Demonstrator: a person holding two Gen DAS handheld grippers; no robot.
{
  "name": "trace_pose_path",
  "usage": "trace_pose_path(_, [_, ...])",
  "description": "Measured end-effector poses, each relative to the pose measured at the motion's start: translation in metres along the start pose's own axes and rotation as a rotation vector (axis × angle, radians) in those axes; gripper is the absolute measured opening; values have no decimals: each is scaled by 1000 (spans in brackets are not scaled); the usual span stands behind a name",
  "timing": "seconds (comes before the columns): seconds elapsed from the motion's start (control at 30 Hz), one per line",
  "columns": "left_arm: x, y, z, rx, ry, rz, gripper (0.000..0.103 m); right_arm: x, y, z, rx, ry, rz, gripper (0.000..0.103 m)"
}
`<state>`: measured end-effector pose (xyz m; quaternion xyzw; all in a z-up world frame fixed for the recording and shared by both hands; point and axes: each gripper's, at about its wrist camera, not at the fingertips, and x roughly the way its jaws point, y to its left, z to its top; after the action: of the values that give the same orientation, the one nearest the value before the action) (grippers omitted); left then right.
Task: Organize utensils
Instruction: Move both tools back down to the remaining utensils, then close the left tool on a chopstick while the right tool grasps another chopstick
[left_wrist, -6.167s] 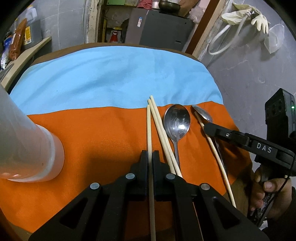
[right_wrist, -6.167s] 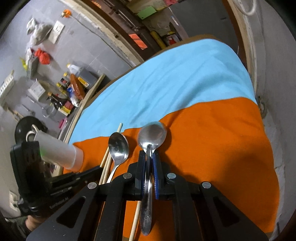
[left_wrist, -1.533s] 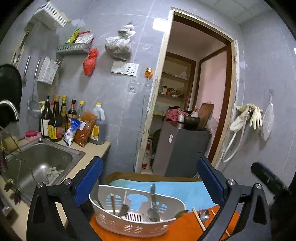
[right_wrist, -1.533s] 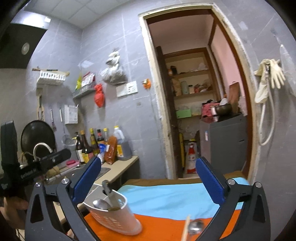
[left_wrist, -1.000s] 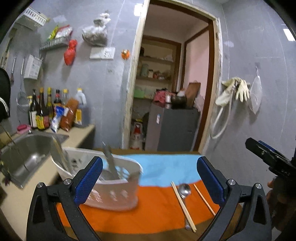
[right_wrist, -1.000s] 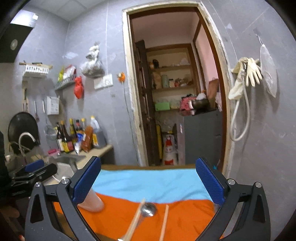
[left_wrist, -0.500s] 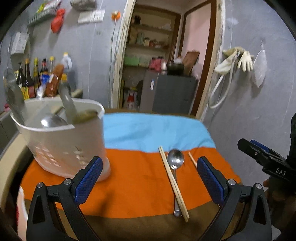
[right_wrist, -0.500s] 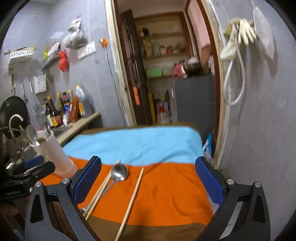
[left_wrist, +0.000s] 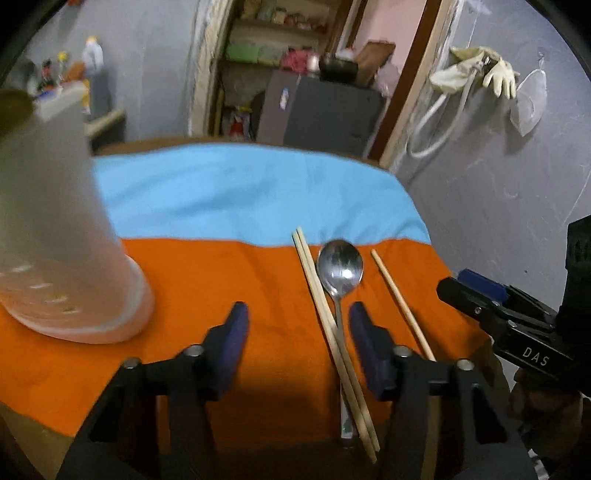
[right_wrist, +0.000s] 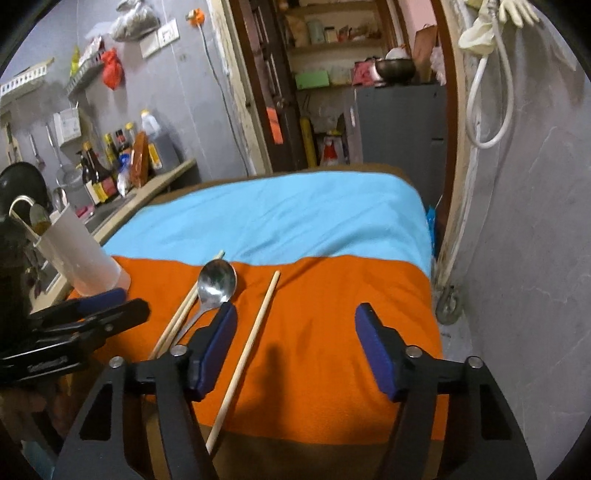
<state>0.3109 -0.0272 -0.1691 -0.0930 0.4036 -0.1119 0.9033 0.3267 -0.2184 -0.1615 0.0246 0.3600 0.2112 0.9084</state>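
Grey-tiled kitchen walls and a doorway stand behind a table covered with an orange cloth (left_wrist: 221, 280) at its near edge and a blue cloth (left_wrist: 240, 192) toward its far edge.

On the orange cloth near the right edge lie a chopstick pair (left_wrist: 328, 317), a metal spoon (left_wrist: 340, 269) touching the pair, and a single chopstick (left_wrist: 400, 306) just beside the spoon. A white utensil holder (left_wrist: 55, 240) stands at the left edge and already contains some utensils.

The left gripper (left_wrist: 297, 332) is spread wide and empty — the pair and the spoon handle lie between its fingers. The right gripper (right_wrist: 295, 339) is likewise spread and empty, with the single chopstick just inside its left finger.

Recommended procedure, as a judgement: centre each gripper over one item only. Separate the spoon from the pair before closing — overlapping items may lift together or slip. Grip near mid-length, then carry the item upright to the holder.
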Motion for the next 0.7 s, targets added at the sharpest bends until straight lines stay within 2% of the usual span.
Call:
trace_pose_path(0.07, [7, 2, 2, -3, 37, -19, 33, 4, 1, 0, -3, 16, 14, 56])
trace_pose_path(0.27, [15, 3, 10, -4, 85, -70, 14, 11, -1, 1, -9, 50, 40, 53])
trace_pose_path(0.33, [17, 5, 14, -9, 101, -103, 11, 14, 1, 2, -13, 61, 47, 50])
trace_pose_path(0.4, [24, 7, 18, -26, 132, -132, 10, 17, 2, 3, -20, 75, 56, 41])
trace_pose_path(0.5, [27, 11, 23, -40, 147, -146, 7, 24, 6, 4, -34, 102, 73, 33])
trace_pose_path(0.7, [24, 25, 23, -135, 150, -198, 5, 40, 10, 6, -45, 183, 102, 27])
